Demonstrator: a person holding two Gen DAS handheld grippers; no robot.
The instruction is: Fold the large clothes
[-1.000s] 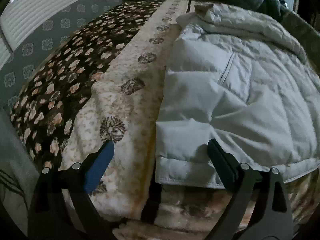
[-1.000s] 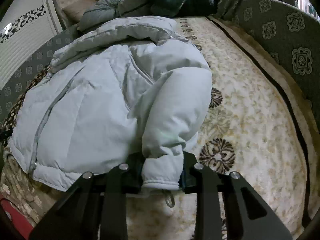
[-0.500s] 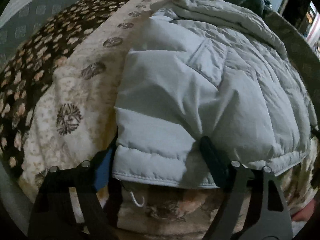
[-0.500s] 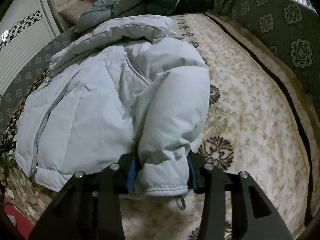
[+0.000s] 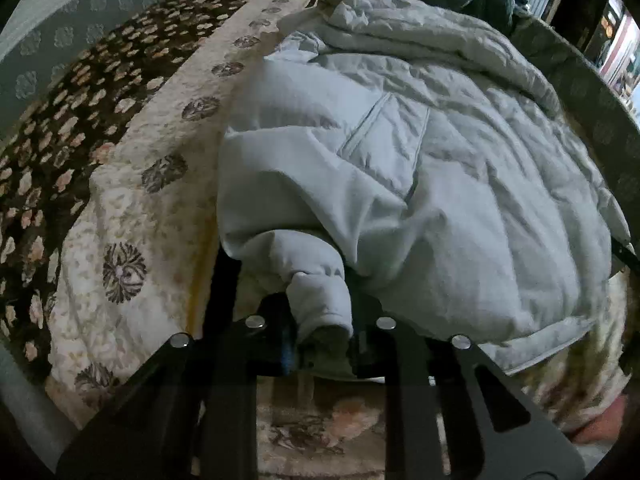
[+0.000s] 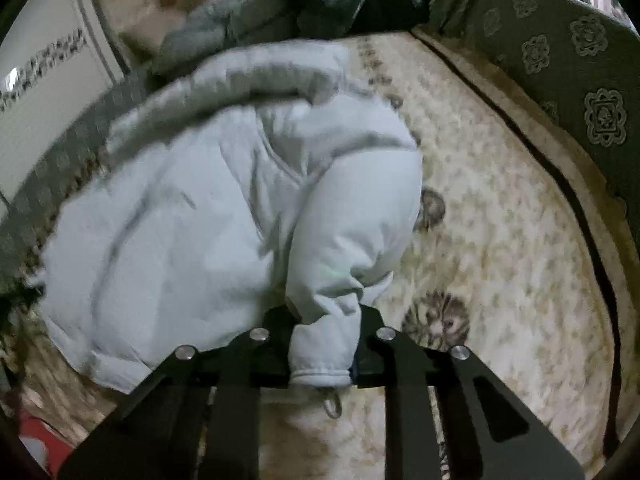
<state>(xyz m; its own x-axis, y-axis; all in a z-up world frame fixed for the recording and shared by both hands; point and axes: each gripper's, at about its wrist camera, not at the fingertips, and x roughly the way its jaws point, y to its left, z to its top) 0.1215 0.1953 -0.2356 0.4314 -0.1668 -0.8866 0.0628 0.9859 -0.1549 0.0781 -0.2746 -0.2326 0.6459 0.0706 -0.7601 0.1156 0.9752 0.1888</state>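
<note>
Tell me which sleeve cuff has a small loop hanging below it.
The cuff between the right gripper's closing jaws; a loop dangles under it. The left gripper's cuff shows none.

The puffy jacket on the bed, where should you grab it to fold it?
Grab the puffy jacket at its bottom hem corners, coming from the near edge of the bed. The hem is thin and flat there, the rest too puffy. Both grippers, left gripper and right gripper, are closing on bunched hem.

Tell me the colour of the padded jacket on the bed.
Pale grey-blue, plain and unpatterned. The padded jacket shows best in the left wrist view.
</note>
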